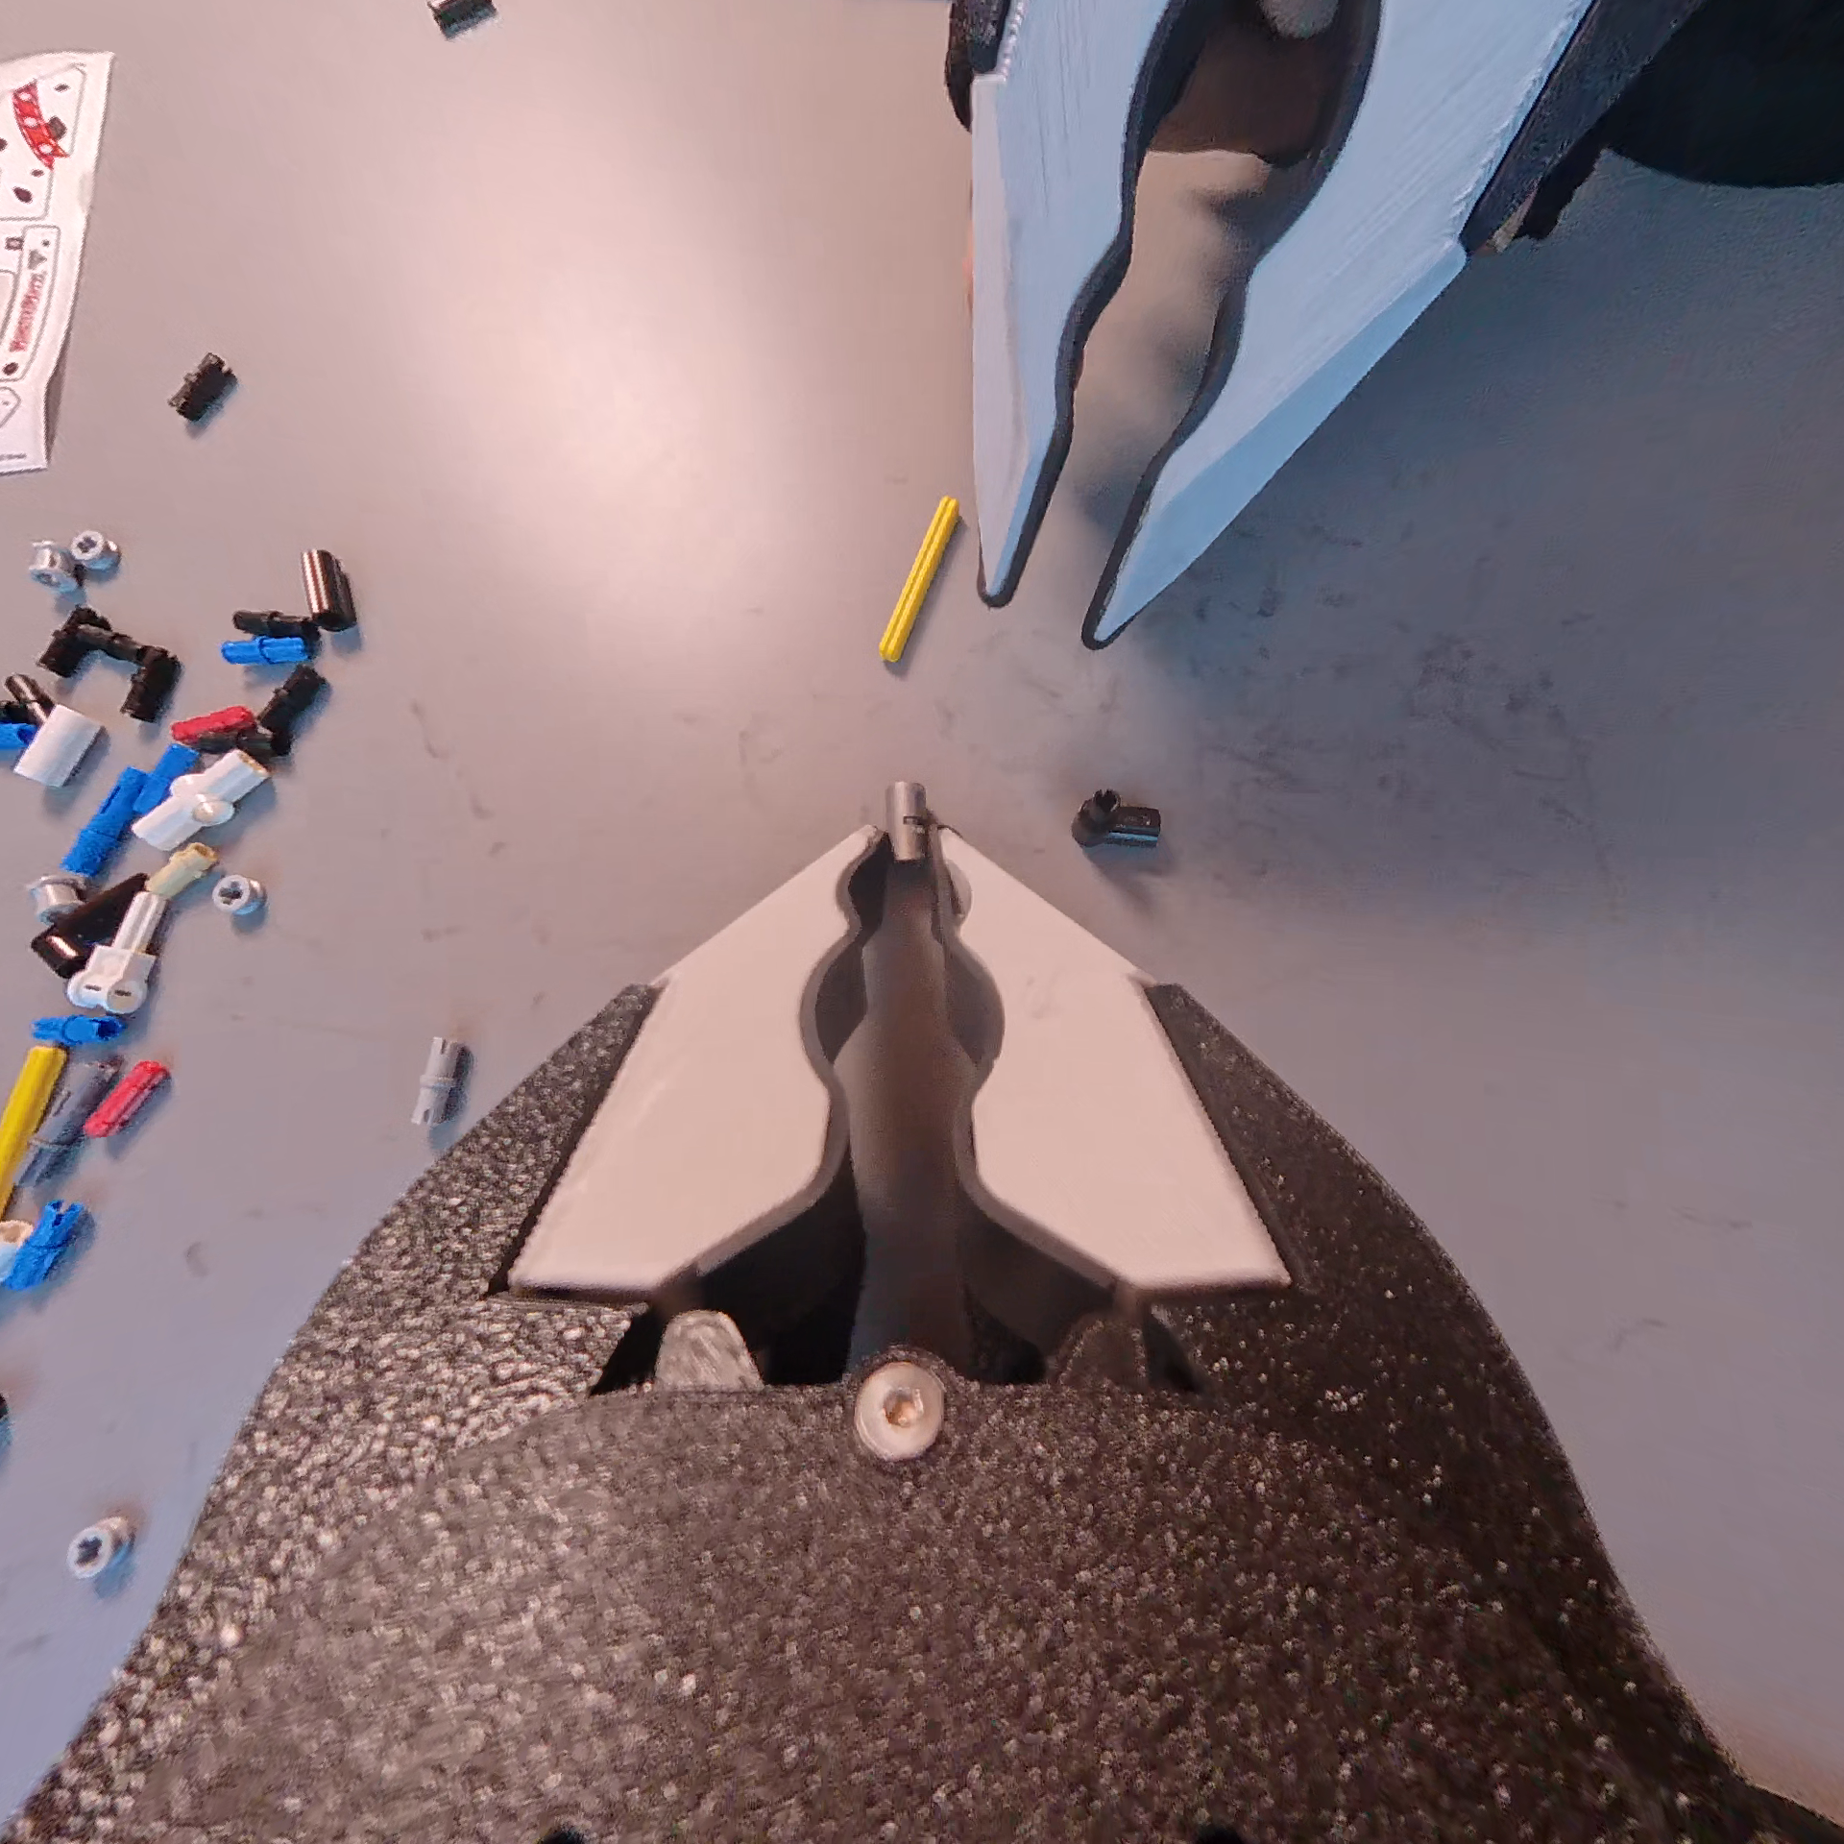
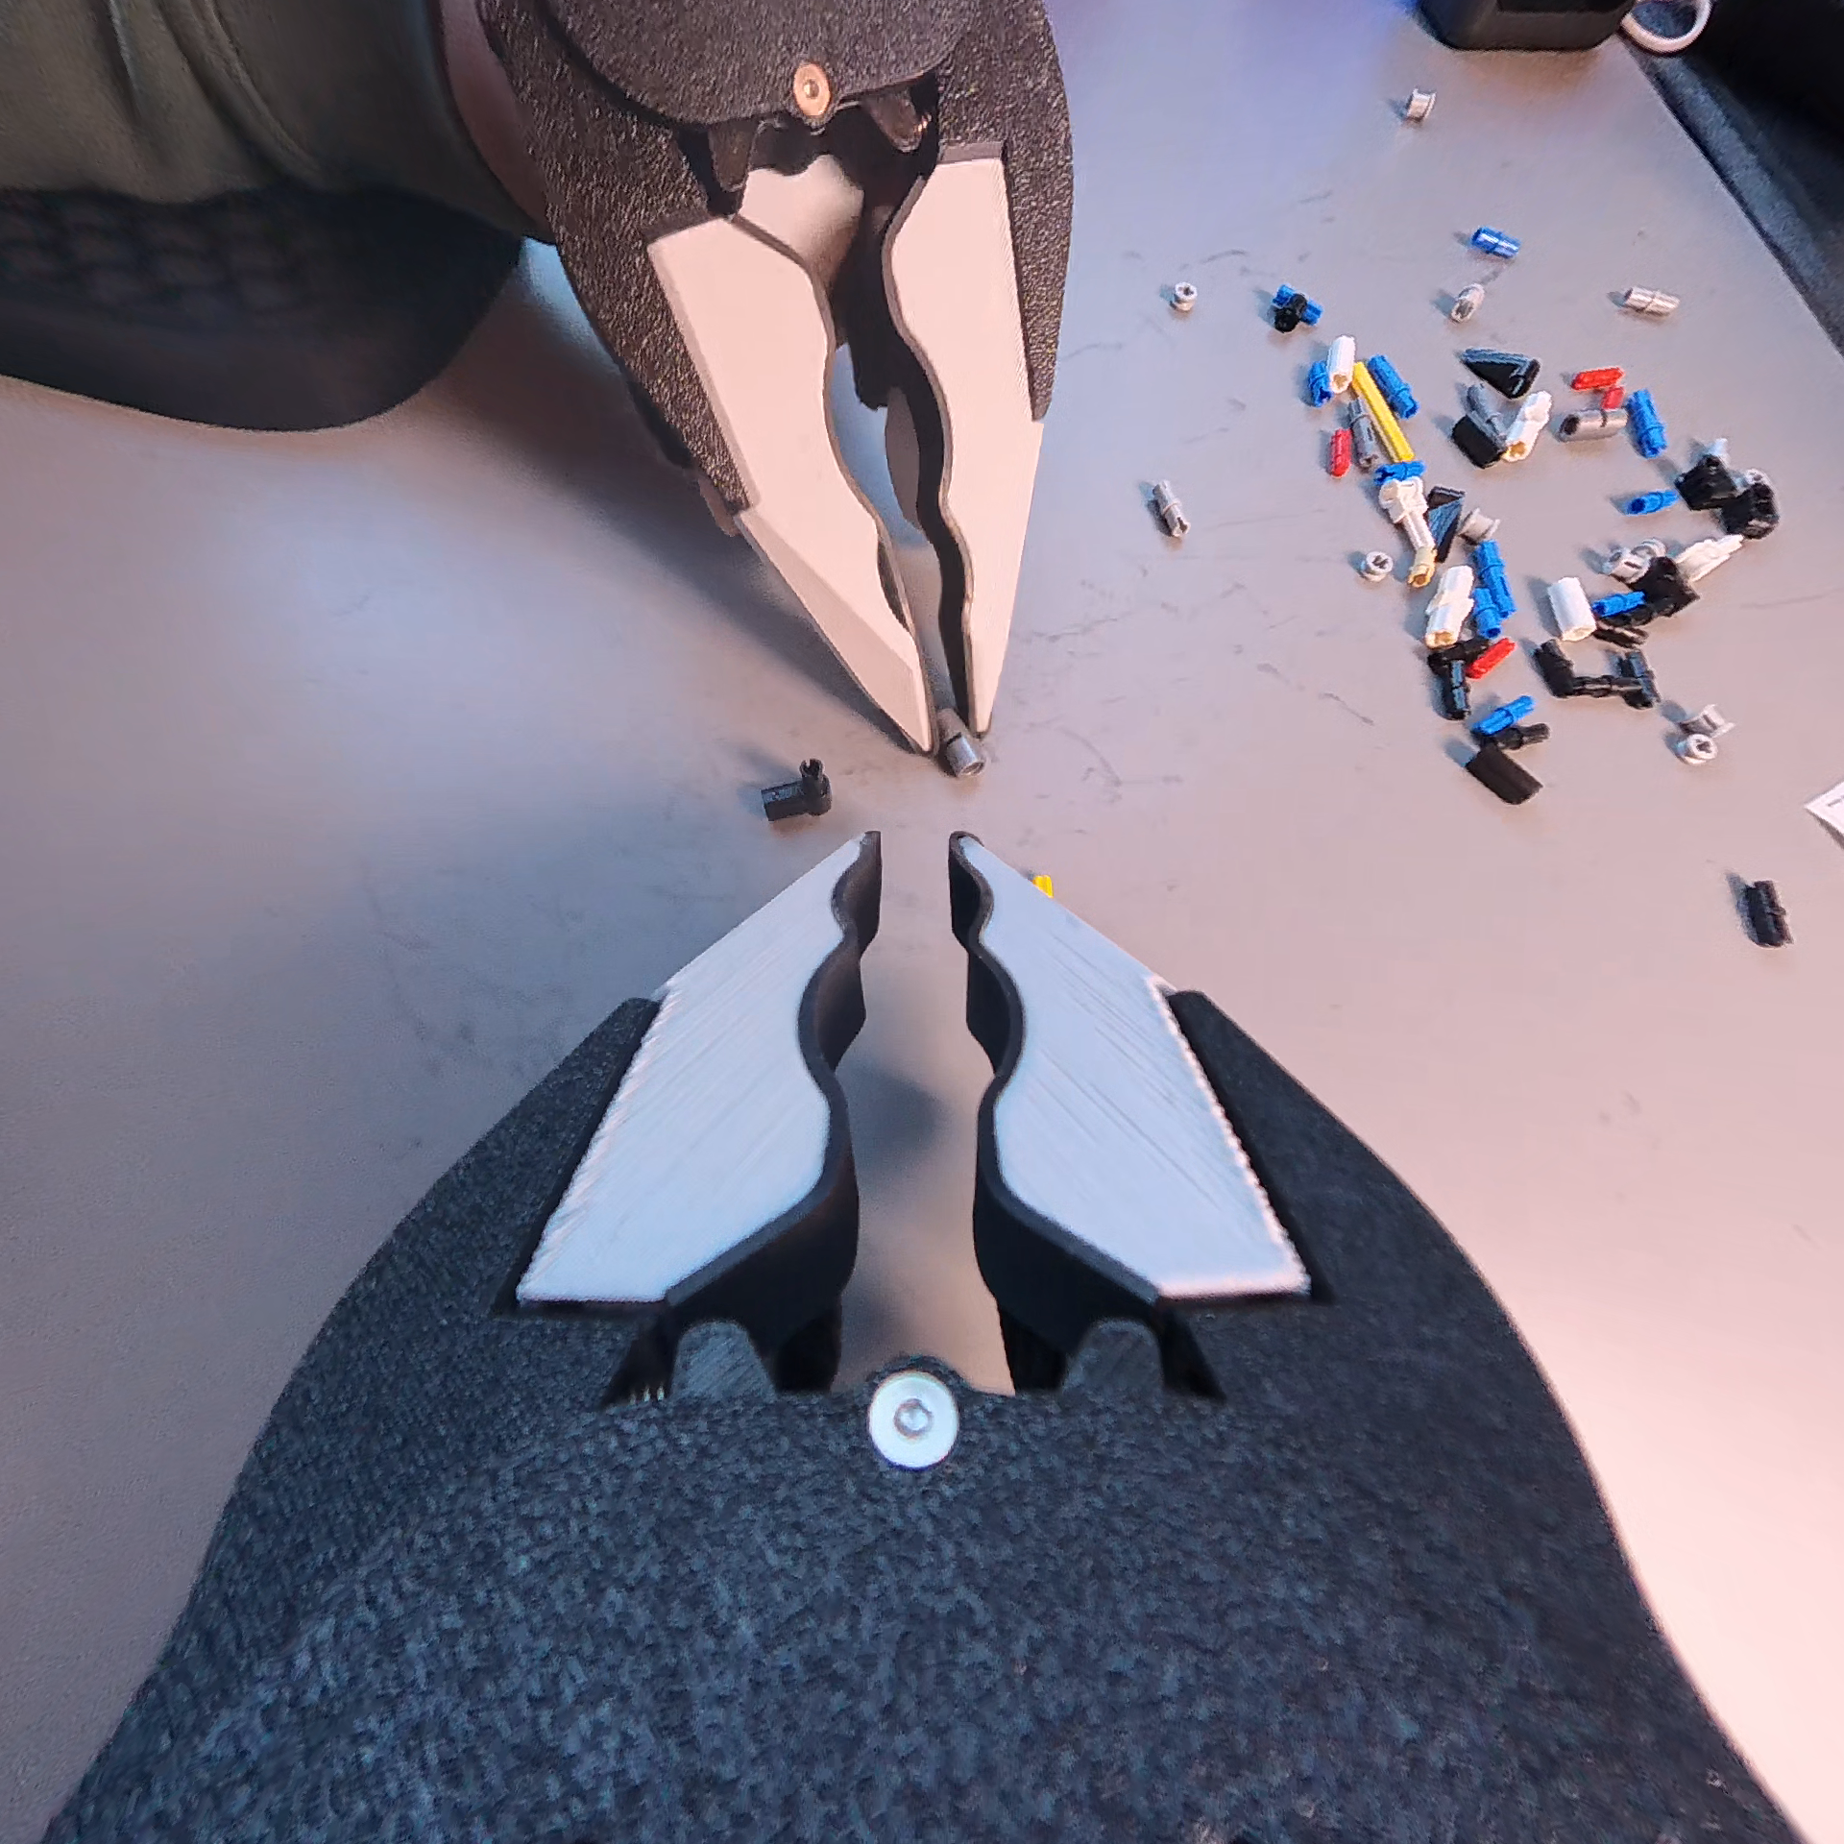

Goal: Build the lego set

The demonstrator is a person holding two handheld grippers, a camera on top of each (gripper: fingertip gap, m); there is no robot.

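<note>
My left gripper [image 1: 910, 833] is shut on a dark grey axle with a grey bush at its tip [image 1: 906, 820]; the same piece shows in the right wrist view [image 2: 962, 750], held just above the table. My right gripper [image 2: 915, 848] is open and empty, its tips facing the left gripper [image 2: 948, 743] a short way off; it shows in the left wrist view [image 1: 1048, 614] too. A small black connector [image 1: 1116, 820] lies on the table between them, also in the right wrist view [image 2: 796, 793]. A yellow axle [image 1: 918, 579] lies beside the right gripper's tips.
A pile of loose lego pieces [image 1: 140, 788], blue, black, white, red and grey, lies at the left and shows in the right wrist view [image 2: 1517, 529]. A sticker sheet [image 1: 40, 259] lies at the far left. A lone black piece [image 1: 203, 385] and a grey pin [image 1: 440, 1081] lie apart. The gap from one gripper's tips to the other's is roughly 5 cm. My left gripper's tips are some 9 cm from the grey pin [image 1: 440, 1081]. It is also in sight in the right wrist view [image 2: 1169, 510].
</note>
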